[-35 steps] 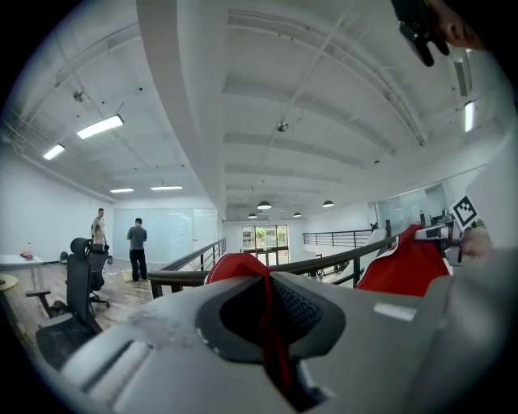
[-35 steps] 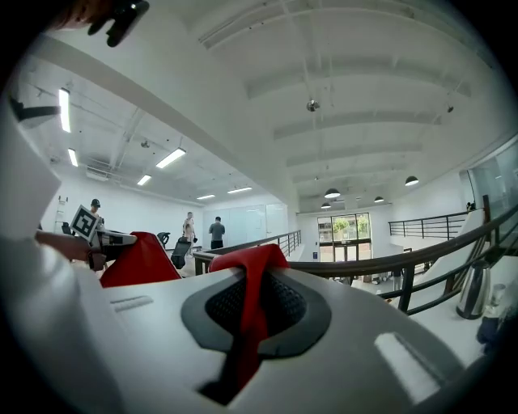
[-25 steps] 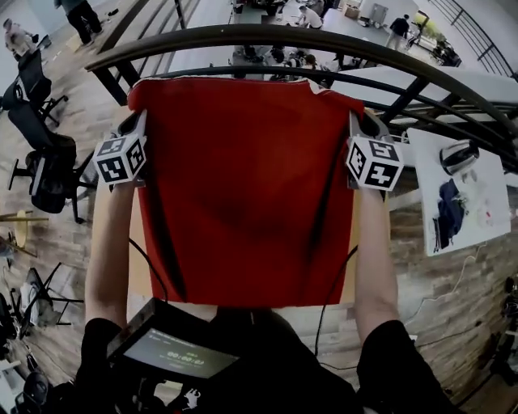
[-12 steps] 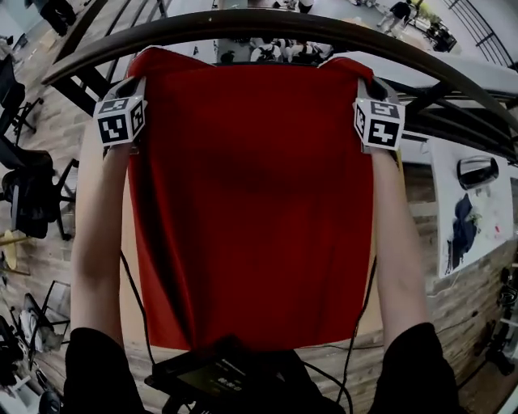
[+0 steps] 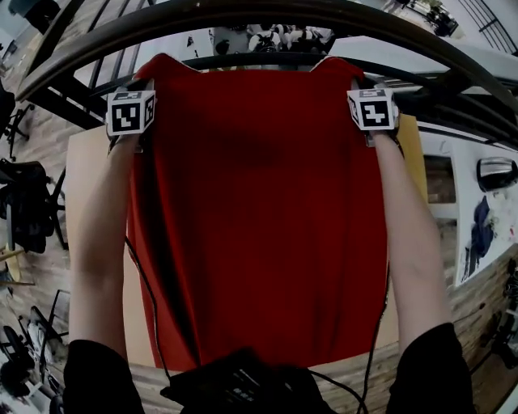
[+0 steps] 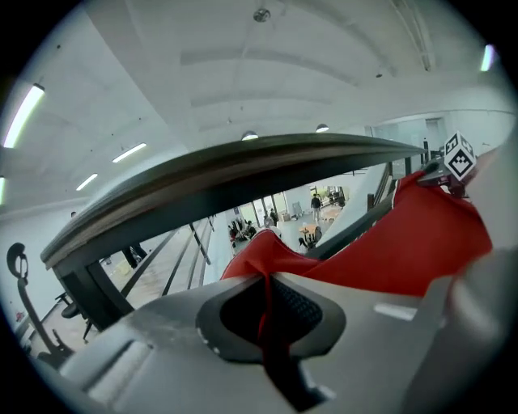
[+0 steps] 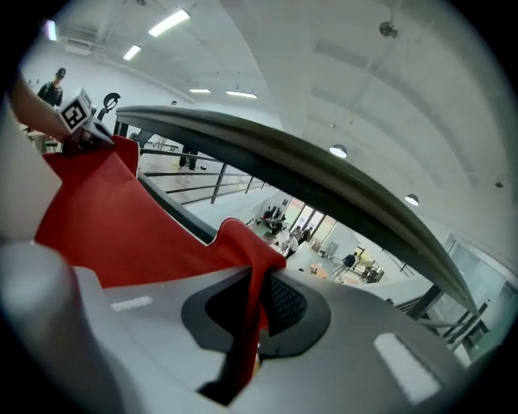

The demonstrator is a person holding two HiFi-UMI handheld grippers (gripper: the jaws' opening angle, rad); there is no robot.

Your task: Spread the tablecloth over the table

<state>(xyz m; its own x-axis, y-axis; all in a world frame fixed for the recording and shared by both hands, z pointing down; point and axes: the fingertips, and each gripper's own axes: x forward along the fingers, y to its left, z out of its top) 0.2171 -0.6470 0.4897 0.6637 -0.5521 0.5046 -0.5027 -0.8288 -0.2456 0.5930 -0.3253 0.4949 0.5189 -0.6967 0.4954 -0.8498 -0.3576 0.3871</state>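
The red tablecloth (image 5: 259, 210) hangs stretched between my two grippers and covers most of the light wooden table (image 5: 91, 170), whose bare top shows at the left and right (image 5: 409, 141). My left gripper (image 5: 142, 90) is shut on the cloth's far left corner. That corner is pinched as a thin red fold between the pads (image 6: 263, 301). At the far right corner my right gripper (image 5: 358, 86) is shut on the cloth too, with the red fold running down between its pads (image 7: 252, 311). The near hem lies by my body.
A dark curved railing (image 5: 259, 14) runs just beyond the far edge of the table. A second table with a white sheet and dark things (image 5: 486, 218) stands at the right. Office chairs (image 5: 26, 212) stand on the wooden floor at the left.
Both grippers have carried the cloth forward and down, still shut on its corners. The cloth has gone from hanging in front of me to lying out over the table.
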